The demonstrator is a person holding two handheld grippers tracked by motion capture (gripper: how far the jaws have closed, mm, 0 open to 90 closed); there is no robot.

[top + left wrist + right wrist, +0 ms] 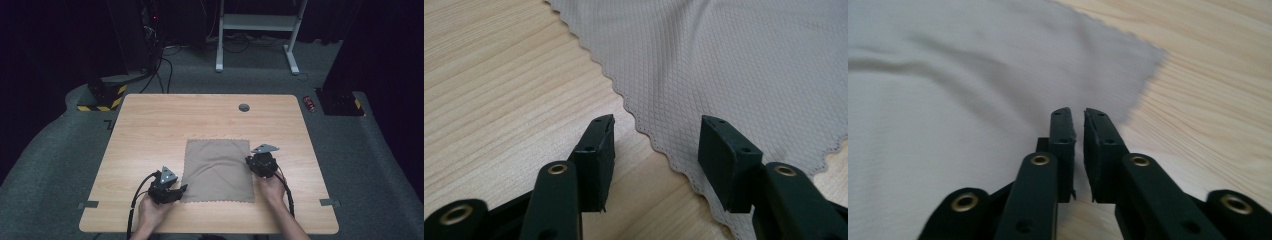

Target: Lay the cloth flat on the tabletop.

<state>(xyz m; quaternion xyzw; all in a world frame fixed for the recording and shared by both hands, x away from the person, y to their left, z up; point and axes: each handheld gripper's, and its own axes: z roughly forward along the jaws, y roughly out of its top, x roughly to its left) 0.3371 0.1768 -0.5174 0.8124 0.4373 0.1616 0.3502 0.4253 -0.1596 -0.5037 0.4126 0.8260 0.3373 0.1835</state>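
- Light wooden rectangular table [150, 125] takes up the frame's centre.
- Square beige cloth with scalloped edges [218, 170] lies flat, lower centre.
- Left gripper [176, 191] at its lower-left corner, jaws parted, grasping nothing.
- Right gripper [248, 161] at its right edge, jaws almost closed, a narrow gap between them, empty.

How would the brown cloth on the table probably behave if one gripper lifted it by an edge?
The cloth would probably droop rather than hold its shape: it lies flat with soft ripples near the right gripper. It looks thin and light, with a fine weave and a zigzag edge by the left gripper. Pushed, it would likely bunch up on the table.
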